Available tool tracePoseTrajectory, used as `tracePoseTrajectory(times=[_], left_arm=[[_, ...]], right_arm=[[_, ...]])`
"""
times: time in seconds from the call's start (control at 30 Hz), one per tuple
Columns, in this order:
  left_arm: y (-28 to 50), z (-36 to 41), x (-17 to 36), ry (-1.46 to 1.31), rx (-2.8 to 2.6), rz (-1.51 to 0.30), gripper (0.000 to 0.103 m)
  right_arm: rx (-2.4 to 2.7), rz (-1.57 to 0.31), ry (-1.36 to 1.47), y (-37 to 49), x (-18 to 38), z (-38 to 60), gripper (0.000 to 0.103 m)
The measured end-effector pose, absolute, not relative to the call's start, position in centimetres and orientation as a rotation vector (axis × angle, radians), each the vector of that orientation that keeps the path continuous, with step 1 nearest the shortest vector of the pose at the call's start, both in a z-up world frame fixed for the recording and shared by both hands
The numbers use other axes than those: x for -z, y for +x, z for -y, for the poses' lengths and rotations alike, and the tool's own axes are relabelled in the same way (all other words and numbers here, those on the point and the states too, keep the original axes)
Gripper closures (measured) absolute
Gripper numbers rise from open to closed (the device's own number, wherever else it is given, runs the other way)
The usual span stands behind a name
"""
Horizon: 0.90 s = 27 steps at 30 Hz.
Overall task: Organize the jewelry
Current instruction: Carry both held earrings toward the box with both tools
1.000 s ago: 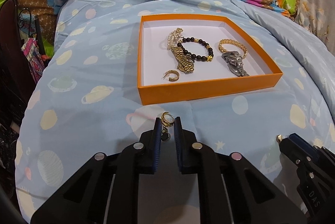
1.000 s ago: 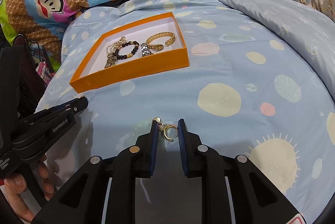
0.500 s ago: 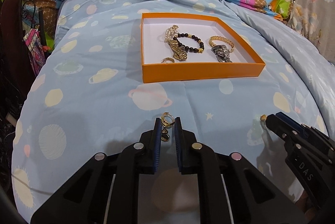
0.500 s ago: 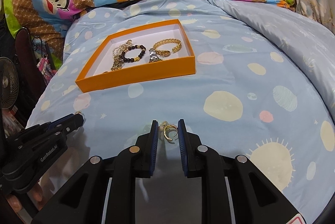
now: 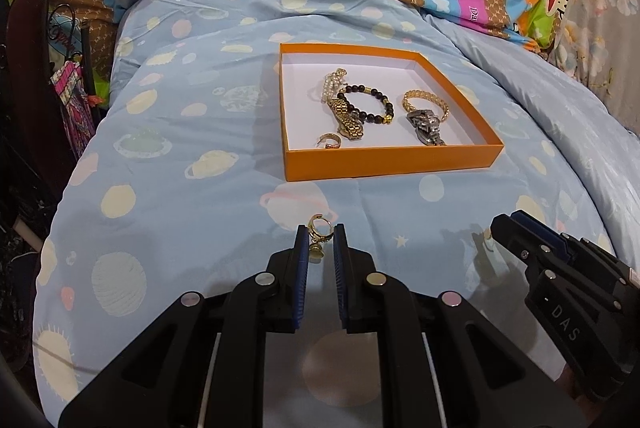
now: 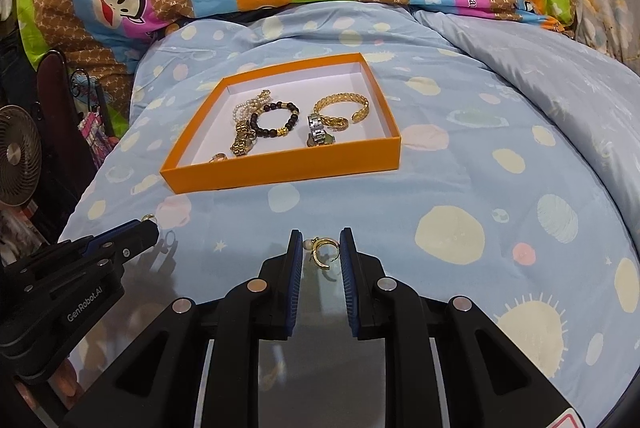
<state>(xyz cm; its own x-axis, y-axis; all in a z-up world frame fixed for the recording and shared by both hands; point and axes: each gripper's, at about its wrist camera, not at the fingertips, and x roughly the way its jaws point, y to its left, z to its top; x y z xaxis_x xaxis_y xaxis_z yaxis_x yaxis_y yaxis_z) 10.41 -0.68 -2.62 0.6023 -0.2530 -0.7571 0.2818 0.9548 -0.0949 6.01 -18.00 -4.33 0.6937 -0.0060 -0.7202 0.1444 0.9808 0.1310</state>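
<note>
Box (image 5: pixel 392 160) sits farther off than second ago; you backed both claws away. Left claw (image 5: pixel 321 242) narrow, pinching earring (image 5: pixel 320 230); right claw (image 6: pixel 320 252) narrow round second earring (image 6: pixel 322 254), both short of box. Risk: thin hoops slip, drop on bed (image 5: pixel 180 168) before box; carry level.

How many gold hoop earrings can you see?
3. One is in the left tool, one in the right tool, and one lies near the front wall inside the orange box, at. Others may be hidden.
</note>
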Motion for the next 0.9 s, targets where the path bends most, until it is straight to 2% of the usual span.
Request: tracePoseTrajectory(times=[0.9], left_arm=[[11.8,1.0,2.6,0.04,0.304,-0.881,0.091]], right_arm=[[0.087,-0.755,0.188,9.7,2.8,19.6,0.085]])
